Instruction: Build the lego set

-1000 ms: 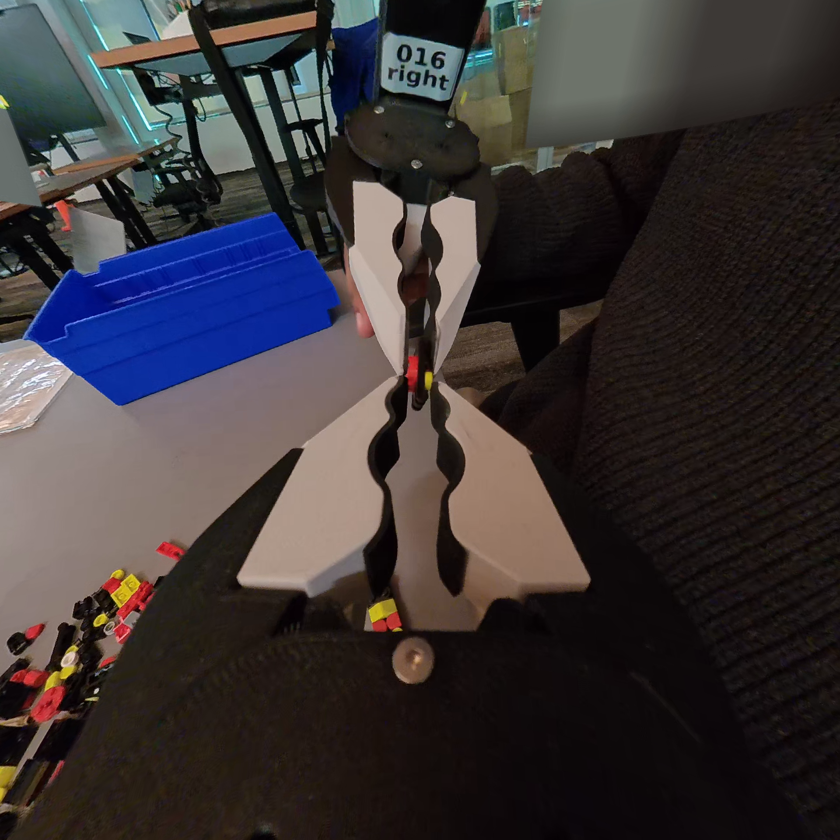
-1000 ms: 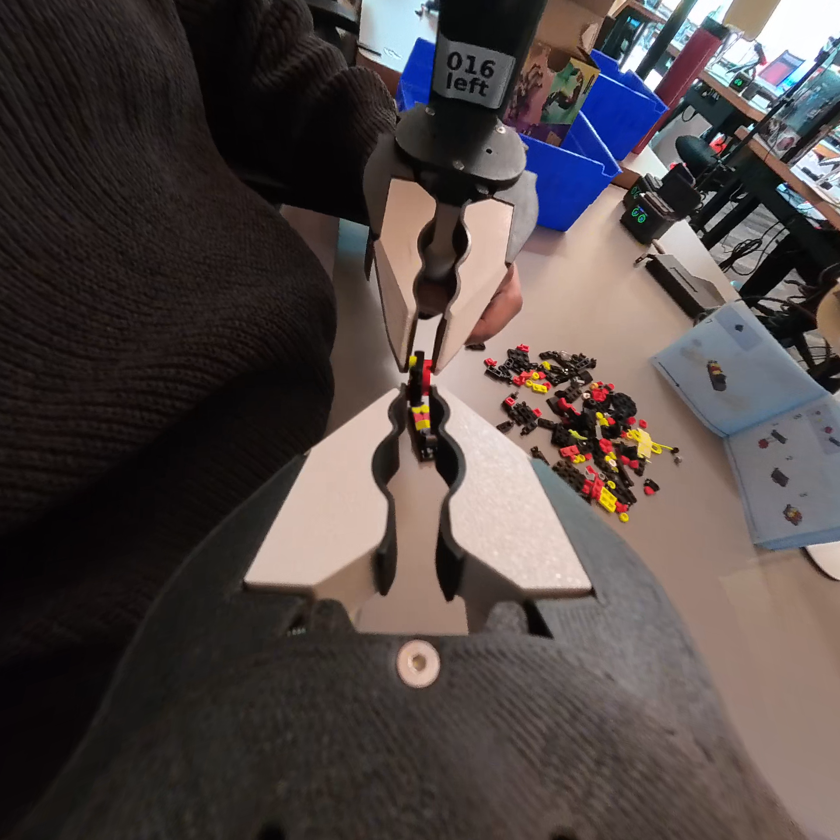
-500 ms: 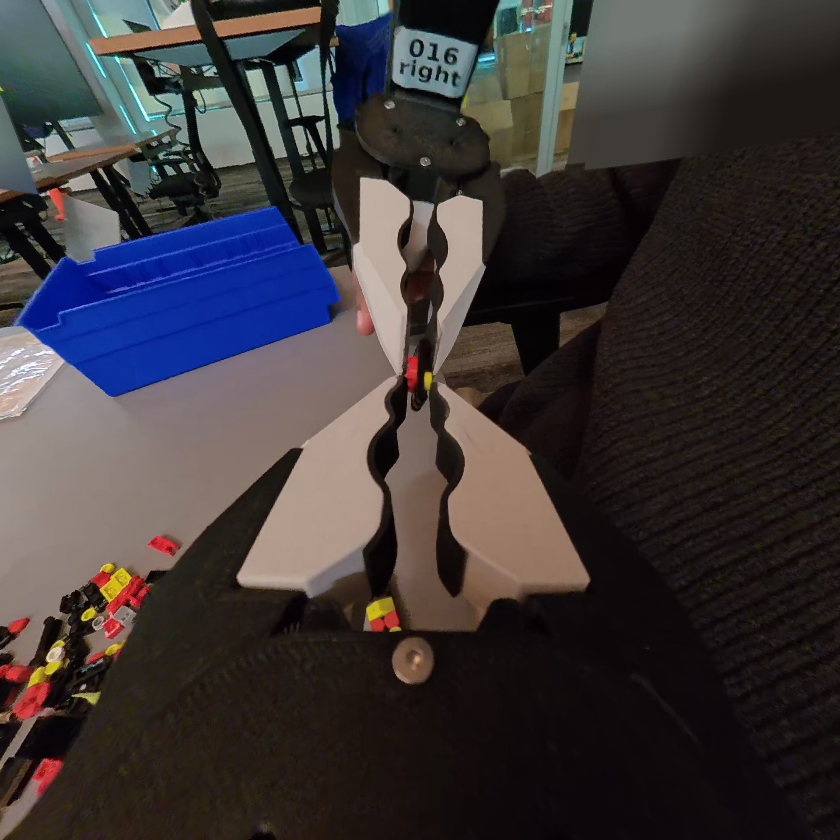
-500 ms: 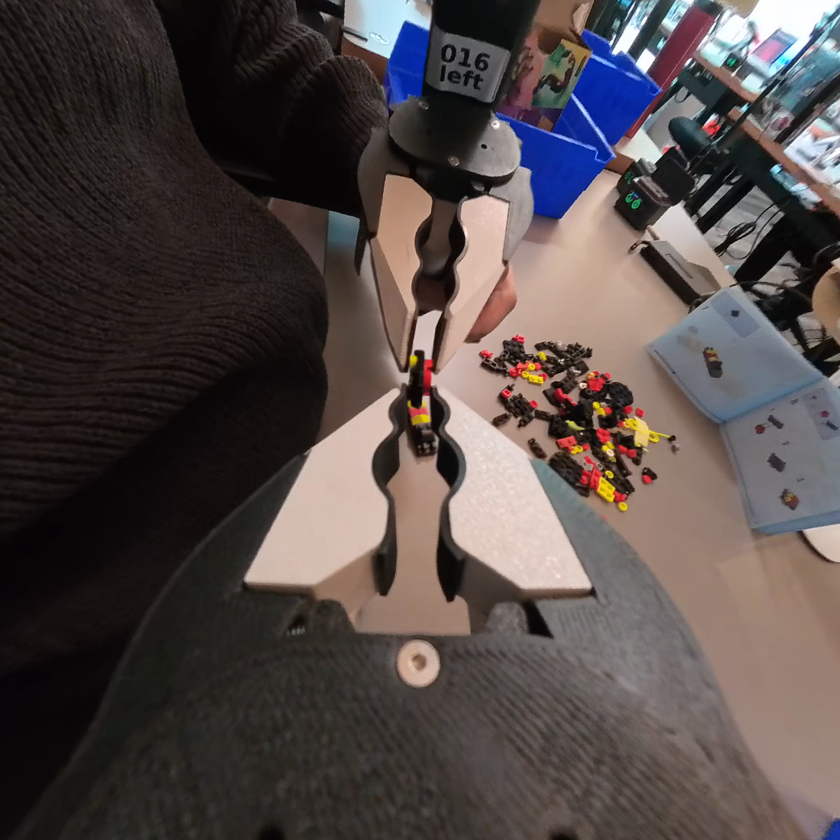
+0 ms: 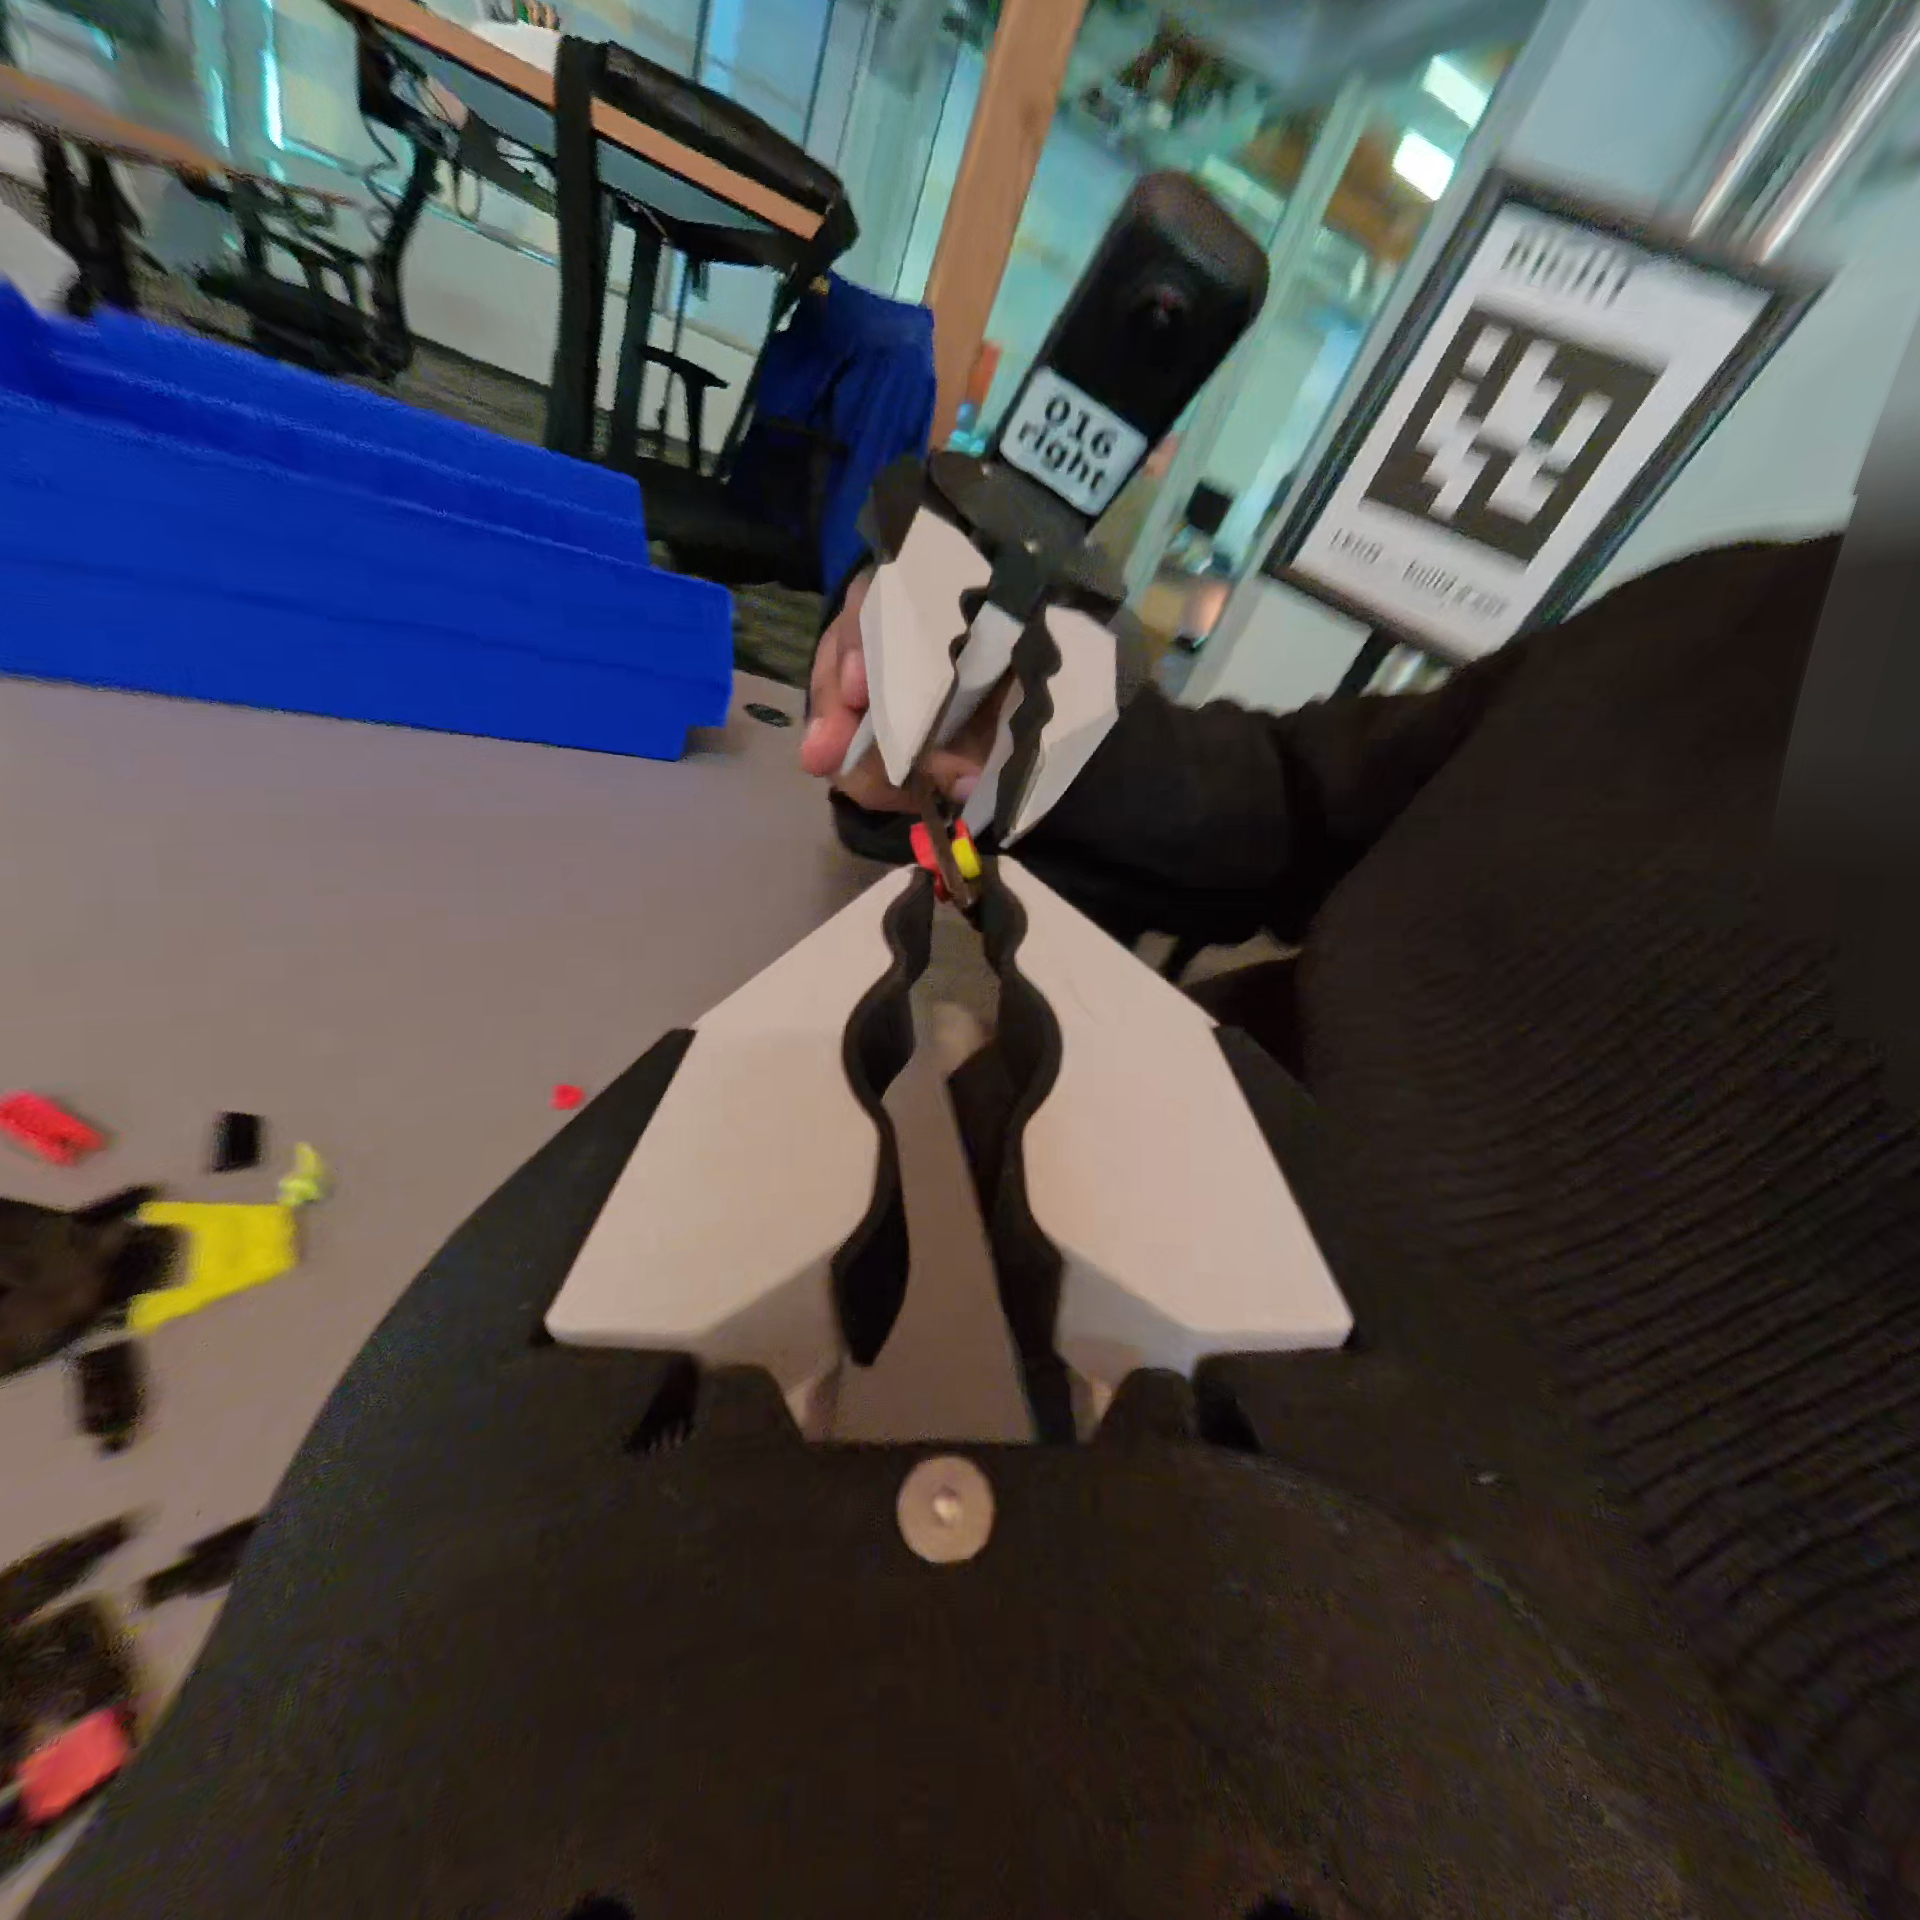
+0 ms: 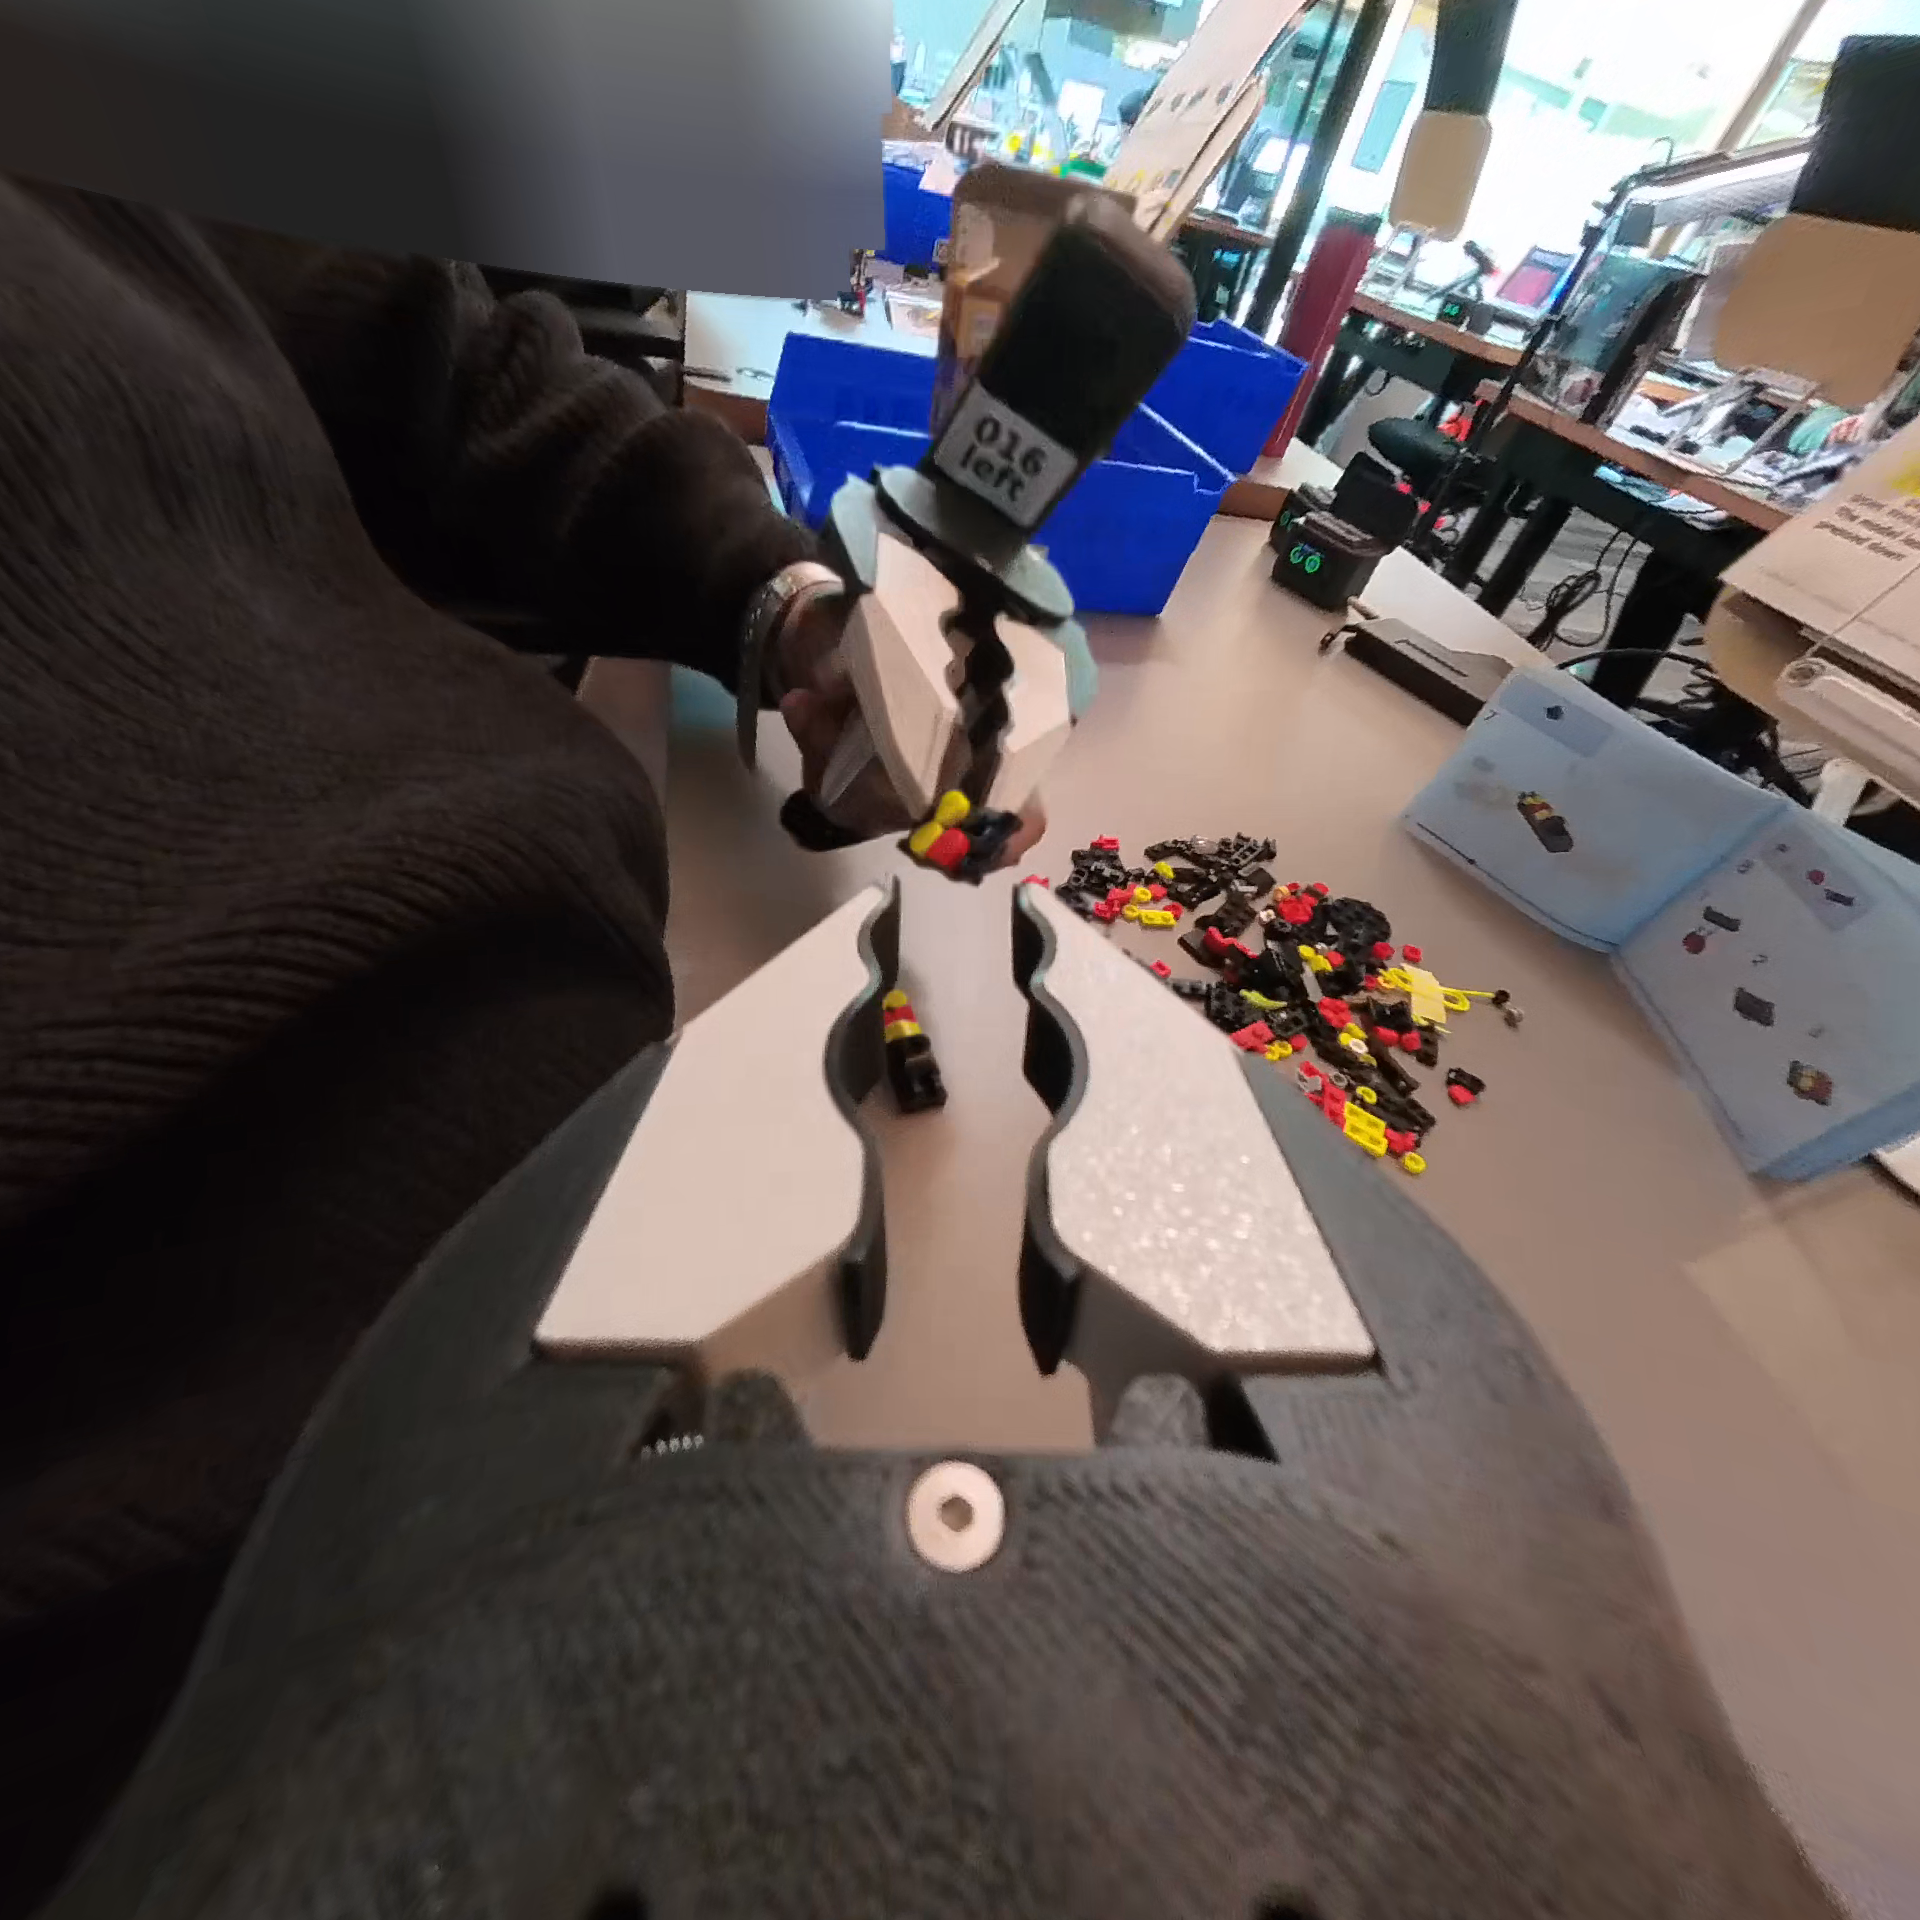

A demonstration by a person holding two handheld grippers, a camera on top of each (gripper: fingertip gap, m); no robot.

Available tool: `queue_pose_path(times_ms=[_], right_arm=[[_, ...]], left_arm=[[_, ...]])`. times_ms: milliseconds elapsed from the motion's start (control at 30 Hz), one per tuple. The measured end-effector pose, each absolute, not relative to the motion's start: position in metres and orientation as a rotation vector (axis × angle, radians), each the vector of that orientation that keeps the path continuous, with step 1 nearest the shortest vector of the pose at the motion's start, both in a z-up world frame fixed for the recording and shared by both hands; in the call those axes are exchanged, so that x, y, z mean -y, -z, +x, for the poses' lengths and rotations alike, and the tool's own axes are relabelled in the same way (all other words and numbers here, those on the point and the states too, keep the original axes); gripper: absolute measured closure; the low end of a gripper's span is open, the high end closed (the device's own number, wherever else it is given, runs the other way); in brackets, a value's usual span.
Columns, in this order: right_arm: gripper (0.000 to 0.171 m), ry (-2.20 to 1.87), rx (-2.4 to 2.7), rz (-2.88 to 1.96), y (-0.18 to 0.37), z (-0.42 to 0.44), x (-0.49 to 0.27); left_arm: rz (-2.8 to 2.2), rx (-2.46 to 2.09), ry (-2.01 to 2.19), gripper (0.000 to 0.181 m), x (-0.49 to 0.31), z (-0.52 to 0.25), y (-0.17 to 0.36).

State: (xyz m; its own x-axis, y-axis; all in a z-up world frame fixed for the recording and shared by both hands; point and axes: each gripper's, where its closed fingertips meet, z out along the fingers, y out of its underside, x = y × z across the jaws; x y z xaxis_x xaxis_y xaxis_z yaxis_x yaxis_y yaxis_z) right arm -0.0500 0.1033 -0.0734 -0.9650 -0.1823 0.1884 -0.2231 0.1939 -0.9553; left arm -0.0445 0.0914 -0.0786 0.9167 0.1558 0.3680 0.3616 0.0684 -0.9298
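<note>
My left gripper [image 5: 951,883] is shut on a small red, yellow and black lego assembly [image 5: 948,864], held above the table. It also shows in the right wrist view [image 6: 961,831], with the assembly [image 6: 951,840] at its tips. My right gripper [image 6: 958,904] is open, just in front of that assembly and apart from it; it also shows in the left wrist view [image 5: 961,800]. A small black, yellow and red lego piece [image 6: 909,1049] sits in the gap by its left finger [image 6: 727,1122]. I cannot tell whether this piece rests on the finger or on the table.
A pile of loose lego pieces [image 6: 1278,977] lies on the grey table [image 6: 1558,1299], right of the grippers, also in the left wrist view [image 5: 208,1247]. A blue instruction booklet [image 6: 1714,935] lies beyond. Blue bins [image 6: 1122,499] [image 5: 312,582] and a black device [image 6: 1335,545] stand behind. A person's black sleeve [image 6: 312,831] is close. The grippers are tip to tip, or close to it.
My right gripper has opened and let go of the lego stick. The left gripper still holds the assembly and has tilted and drawn back. Both views have swung.
</note>
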Motion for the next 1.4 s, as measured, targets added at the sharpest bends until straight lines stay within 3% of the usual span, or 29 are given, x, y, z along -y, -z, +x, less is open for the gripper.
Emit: queue_pose_path(times_ms=[233,867,1167,1233,1400], right_arm=[[0.149,-1.855,2.264,0.421,0.07,-0.058,-0.101],[0.139,-1.688,2.256,0.556,0.09,-0.05,-0.095],[0.15,-1.578,2.255,0.658,0.103,-0.046,-0.096],[0.151,-1.555,2.264,0.613,0.104,-0.054,-0.096],[0.152,-1.25,2.571,0.262,0.16,-0.093,-0.102]], left_arm=[[-1.341,0.562,0.422,0.171,-0.088,-0.054,0.076],[-1.424,0.558,0.487,0.172,-0.099,-0.045,0.093],[-1.506,0.524,0.425,0.17,-0.104,-0.041,0.103],[-1.54,0.578,0.296,0.144,-0.101,-0.055,0.109],[-1.69,0.585,-0.039,0.13,-0.091,-0.077,0.13]])
